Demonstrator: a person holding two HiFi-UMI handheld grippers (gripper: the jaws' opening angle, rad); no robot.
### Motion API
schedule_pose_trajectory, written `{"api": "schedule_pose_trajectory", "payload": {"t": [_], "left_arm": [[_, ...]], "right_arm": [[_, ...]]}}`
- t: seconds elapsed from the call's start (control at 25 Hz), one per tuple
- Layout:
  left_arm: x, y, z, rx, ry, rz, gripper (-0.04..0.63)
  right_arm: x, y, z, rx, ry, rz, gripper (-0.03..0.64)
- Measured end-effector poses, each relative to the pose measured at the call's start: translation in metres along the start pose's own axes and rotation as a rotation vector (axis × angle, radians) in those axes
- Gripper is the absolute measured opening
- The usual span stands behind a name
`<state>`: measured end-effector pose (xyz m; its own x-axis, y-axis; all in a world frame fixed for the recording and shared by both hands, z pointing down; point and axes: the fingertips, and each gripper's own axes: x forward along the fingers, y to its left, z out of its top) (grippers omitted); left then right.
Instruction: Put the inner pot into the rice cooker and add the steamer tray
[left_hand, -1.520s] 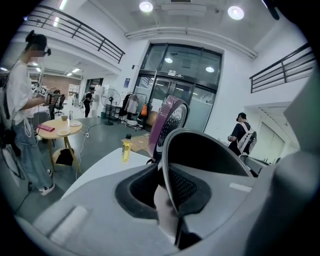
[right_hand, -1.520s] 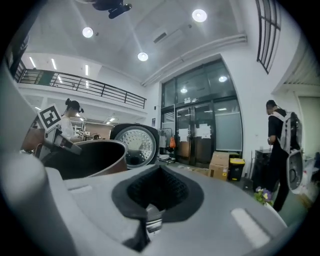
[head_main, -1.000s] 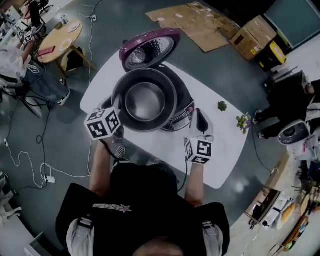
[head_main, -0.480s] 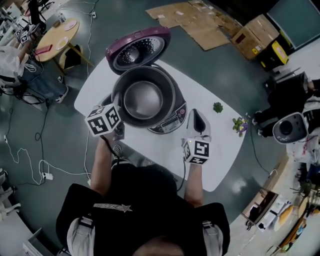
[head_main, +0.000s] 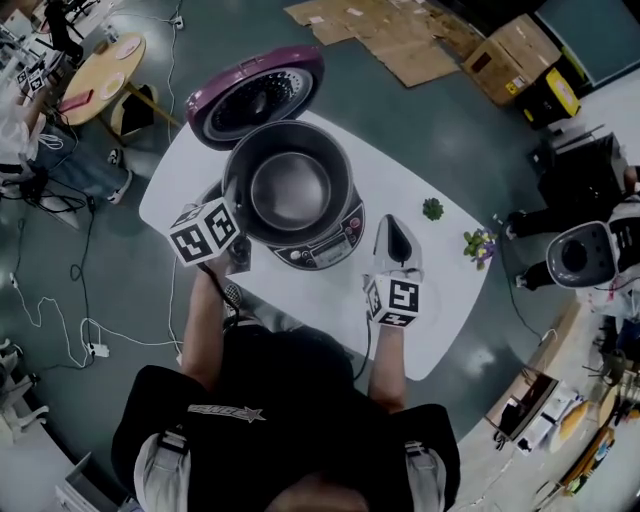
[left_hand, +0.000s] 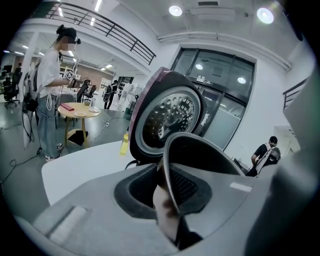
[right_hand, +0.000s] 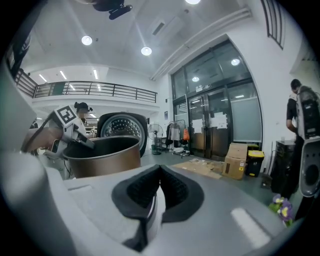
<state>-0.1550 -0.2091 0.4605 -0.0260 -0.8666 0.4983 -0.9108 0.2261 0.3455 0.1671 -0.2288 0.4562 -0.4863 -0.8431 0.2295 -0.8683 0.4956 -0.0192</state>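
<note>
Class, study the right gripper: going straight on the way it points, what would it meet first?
Probably nothing nearby: the right gripper aims past the rice cooker, over the table, toward the flattened cardboard far beyond.

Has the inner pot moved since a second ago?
Yes. In the head view the inner pot has shifted right against the rice cooker, from overhanging its left side to nearly centred over it.

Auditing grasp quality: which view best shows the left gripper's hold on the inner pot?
The left gripper view: the left gripper clamps the rim of the inner pot, seen close up. The head view shows the pot from above, the contact unclear. The right gripper view shows it side-on, the grip small.
</note>
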Motion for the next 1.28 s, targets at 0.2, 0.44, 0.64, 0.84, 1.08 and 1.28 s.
{"api": "schedule_pose_trajectory", "payload": {"t": [0.2, 0.44, 0.64, 0.84, 1.08, 1.28], "left_arm": [[0.014, -0.002, -0.002, 0.000, 0.013, 0.017, 0.061], [0.032, -0.005, -0.016, -0.013, 0.051, 0.030, 0.063], [0.046, 0.002, -0.029, -0.011, 0.084, 0.059, 0.063], [0.056, 0.011, -0.041, -0.010, 0.115, 0.085, 0.063], [0.068, 0.020, -0.056, -0.011, 0.153, 0.106, 0.063], [0.075, 0.027, -0.066, -0.009, 0.175, 0.114, 0.063]], "right_arm": [[0.004, -0.009, -0.005, 0.012, 0.009, -0.008, 0.005], [0.008, -0.019, -0.014, 0.033, 0.028, -0.021, 0.005], [0.015, -0.024, -0.025, 0.044, 0.047, -0.026, 0.005], [0.019, -0.026, -0.033, 0.052, 0.067, -0.022, 0.005], [0.026, -0.031, -0.040, 0.055, 0.088, -0.024, 0.005], [0.031, -0.032, -0.047, 0.053, 0.104, -0.024, 0.005]]}}
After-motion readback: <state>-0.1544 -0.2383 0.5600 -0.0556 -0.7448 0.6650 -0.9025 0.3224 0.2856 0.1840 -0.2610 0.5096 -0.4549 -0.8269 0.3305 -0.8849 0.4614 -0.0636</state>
